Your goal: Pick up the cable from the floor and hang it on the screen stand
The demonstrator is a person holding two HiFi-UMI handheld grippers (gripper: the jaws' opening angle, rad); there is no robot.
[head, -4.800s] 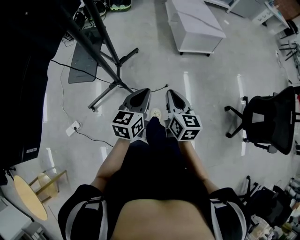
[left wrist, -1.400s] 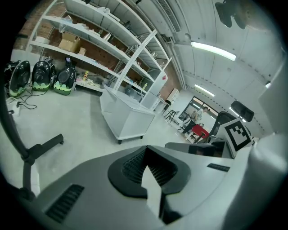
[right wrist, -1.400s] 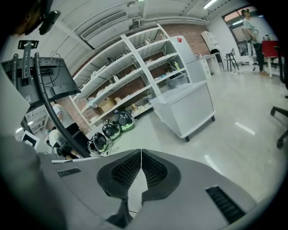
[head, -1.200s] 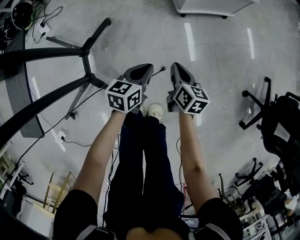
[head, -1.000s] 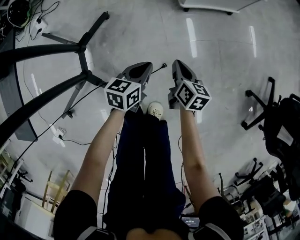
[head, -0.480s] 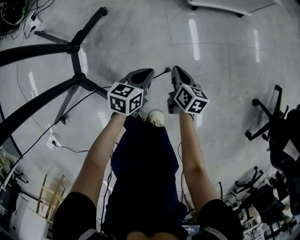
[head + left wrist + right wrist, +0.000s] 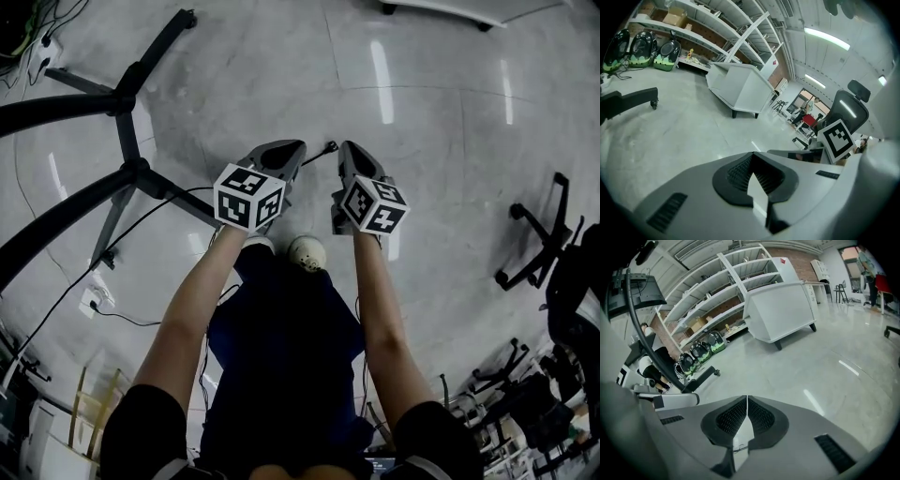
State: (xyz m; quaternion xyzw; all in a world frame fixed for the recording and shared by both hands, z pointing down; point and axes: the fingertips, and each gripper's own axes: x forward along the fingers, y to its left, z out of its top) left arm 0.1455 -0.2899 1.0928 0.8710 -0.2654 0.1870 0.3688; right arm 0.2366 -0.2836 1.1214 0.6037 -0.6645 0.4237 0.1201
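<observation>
A thin black cable [image 7: 327,147] lies on the grey floor, its plug end just beyond and between my two grippers. It runs left under the left gripper towards the screen stand [image 7: 128,169], whose black legs spread across the left. My left gripper [image 7: 289,150] and right gripper [image 7: 349,150] hang side by side above the floor. Neither holds anything. In the left gripper view the left gripper [image 7: 752,155] has its pads meeting at the tip. In the right gripper view the right gripper [image 7: 747,398] is shut, and a stand leg [image 7: 701,376] lies to its left.
A white cabinet [image 7: 780,310] stands on the floor ahead. Office chairs [image 7: 562,272] stand at the right. A power strip [image 7: 91,300] with its lead lies at the left. The person's shoe [image 7: 307,251] is just behind the grippers. Shelving [image 7: 693,28] lines the far wall.
Both grippers have sunk towards the floor, staying shut and side by side. The person has bent lower, so the floor and the stand's legs look closer.
</observation>
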